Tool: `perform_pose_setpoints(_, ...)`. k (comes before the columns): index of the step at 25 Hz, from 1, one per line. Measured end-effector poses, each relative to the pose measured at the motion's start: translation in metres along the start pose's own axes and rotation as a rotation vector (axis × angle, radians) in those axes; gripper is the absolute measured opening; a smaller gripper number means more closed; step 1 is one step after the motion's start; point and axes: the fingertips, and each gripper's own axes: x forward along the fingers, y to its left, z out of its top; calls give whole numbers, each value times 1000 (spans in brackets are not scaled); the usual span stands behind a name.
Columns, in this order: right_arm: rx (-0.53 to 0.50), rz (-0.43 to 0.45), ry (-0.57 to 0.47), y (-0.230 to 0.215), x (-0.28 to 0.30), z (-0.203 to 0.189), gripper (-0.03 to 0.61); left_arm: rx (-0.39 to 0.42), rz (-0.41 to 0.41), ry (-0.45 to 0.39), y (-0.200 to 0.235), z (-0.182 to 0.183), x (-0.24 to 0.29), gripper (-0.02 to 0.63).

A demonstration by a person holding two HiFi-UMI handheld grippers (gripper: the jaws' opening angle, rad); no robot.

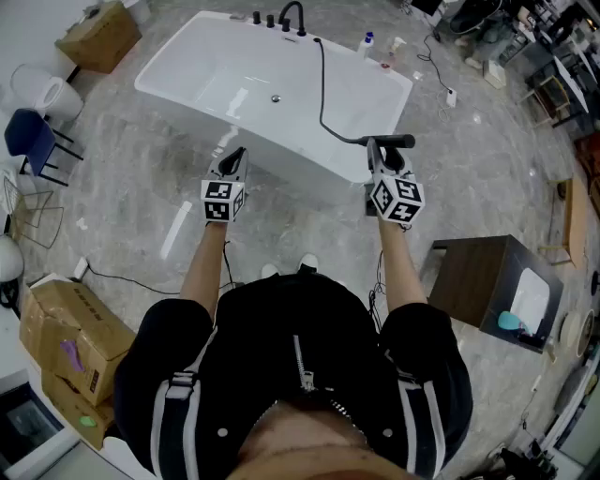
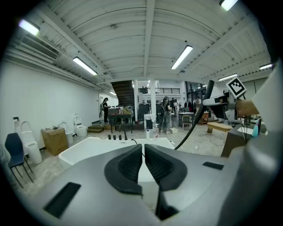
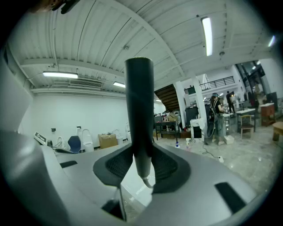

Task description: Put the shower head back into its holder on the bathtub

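Marble floor (image 1: pixel 141 187), white bathtub (image 1: pixel 192 101), right hand-held gripper (image 3: pixel 142 164) clamping shower head (image 3: pixel 139 110)

This is looking like a big open workshop hall: a bathtub (image 1: pixel 216 89) is standing unplumbed on bare stone-pattern floor (image 1: pixel 487 169), cardboard boxes (image 1: pixel 98 36) are sitting at upper left, toilets (image 2: pixel 81 129) are lining the left wall, and strip lights (image 2: pixel 182 56) are glowing over people (image 2: pixel 166 112) working at benches (image 2: pixel 118 118) at centre.

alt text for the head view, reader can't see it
Seen from above, a person in black stands by a white bathtub, the right gripper shut on a black shower head whose hose runs to the faucet on the far rim. The left gripper is shut and empty, near the tub's front wall.
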Motion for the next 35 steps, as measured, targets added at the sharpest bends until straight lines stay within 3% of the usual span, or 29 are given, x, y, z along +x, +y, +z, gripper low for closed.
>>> perform_pose_setpoints(12, 4, 18, -16, 3, 3, 5, 143, -18, 9, -22, 0, -1, -13, 43)
perform_pose_setpoints(15, 11, 15, -22, -1, 6, 9, 143, -21, 13, -38, 3, 2, -12, 225)
perform_pose_setpoints(19, 26, 24, -29, -5, 8, 14, 143, 0, 31, -22, 6, -2, -10, 310)
perform_pose_setpoints(25, 39, 53, -54, -7, 11, 27, 143, 15, 22, 30, 2, -19, -1, 316)
perform_pose_setpoints(35, 51, 106, -69, -33, 11, 41, 143, 8, 47, 24, -29, -20, 17, 316)
